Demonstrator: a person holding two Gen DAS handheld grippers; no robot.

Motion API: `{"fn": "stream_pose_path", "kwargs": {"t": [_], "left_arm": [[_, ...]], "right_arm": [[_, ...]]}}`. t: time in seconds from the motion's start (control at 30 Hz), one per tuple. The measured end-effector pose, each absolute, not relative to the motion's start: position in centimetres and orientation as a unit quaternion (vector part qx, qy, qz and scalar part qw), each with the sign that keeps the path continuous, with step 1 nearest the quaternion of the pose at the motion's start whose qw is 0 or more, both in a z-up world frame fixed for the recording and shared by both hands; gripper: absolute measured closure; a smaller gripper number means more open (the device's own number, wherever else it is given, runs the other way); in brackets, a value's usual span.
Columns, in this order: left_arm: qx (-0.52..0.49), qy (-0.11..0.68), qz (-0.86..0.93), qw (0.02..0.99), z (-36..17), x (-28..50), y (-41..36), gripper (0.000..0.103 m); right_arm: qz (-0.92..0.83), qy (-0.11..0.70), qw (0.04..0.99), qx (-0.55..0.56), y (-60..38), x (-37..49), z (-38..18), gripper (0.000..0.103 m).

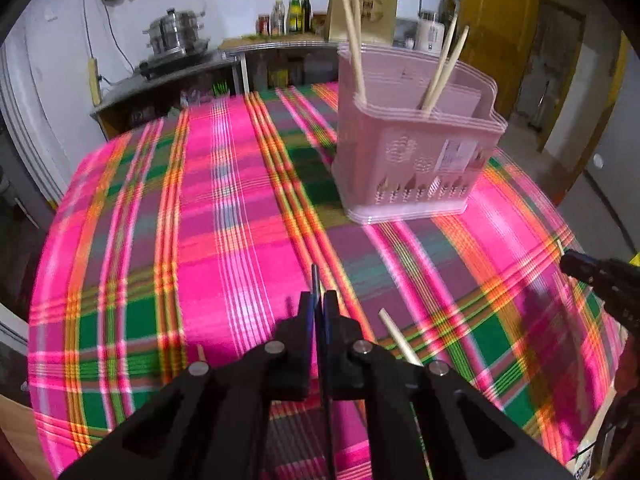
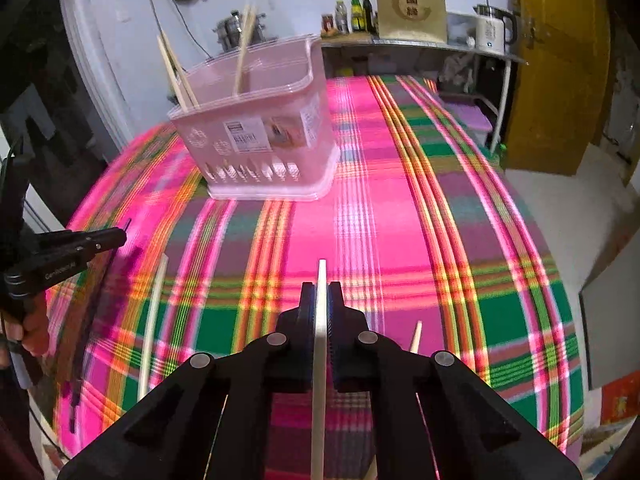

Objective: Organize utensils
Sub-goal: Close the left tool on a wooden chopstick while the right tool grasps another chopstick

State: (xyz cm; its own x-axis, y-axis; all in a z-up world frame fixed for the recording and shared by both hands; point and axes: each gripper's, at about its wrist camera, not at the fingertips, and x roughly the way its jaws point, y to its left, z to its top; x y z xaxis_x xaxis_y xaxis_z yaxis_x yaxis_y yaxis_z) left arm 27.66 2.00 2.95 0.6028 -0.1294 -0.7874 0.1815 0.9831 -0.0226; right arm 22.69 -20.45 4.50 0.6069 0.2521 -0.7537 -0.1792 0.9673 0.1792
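Note:
In the left wrist view my left gripper (image 1: 319,300) is shut on a thin dark chopstick (image 1: 315,280) that sticks up between its pads, above the plaid cloth (image 1: 224,240). In the right wrist view my right gripper (image 2: 321,292) is shut on a pale cream chopstick (image 2: 321,276). A pink utensil holder (image 1: 416,152) (image 2: 260,140) stands ahead with several wooden chopsticks (image 1: 354,36) upright in it. Each view shows the other gripper at its edge: the right gripper (image 1: 570,264) and the left gripper (image 2: 118,236). Both views are motion-blurred.
Loose chopsticks lie on the cloth: a wooden one (image 1: 396,336) beside the left gripper, a cream one (image 2: 154,320) and a wooden tip (image 2: 416,336) near the right. A shelf with bottles (image 1: 296,12), pots (image 1: 176,32) and a kettle (image 2: 492,30) stands behind the table.

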Motion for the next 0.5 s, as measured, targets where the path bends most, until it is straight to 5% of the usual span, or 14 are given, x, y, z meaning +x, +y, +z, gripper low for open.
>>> {"fn": "stream_pose_path", "kwargs": {"t": [0.5], "left_arm": [[-0.002,0.33,-0.097,0.939,12.8,23.8,3.4,0.098]], "right_arm": [[0.142,0.313,0.937,0.059,-20.7,20.6,12.9,0.097]]}}
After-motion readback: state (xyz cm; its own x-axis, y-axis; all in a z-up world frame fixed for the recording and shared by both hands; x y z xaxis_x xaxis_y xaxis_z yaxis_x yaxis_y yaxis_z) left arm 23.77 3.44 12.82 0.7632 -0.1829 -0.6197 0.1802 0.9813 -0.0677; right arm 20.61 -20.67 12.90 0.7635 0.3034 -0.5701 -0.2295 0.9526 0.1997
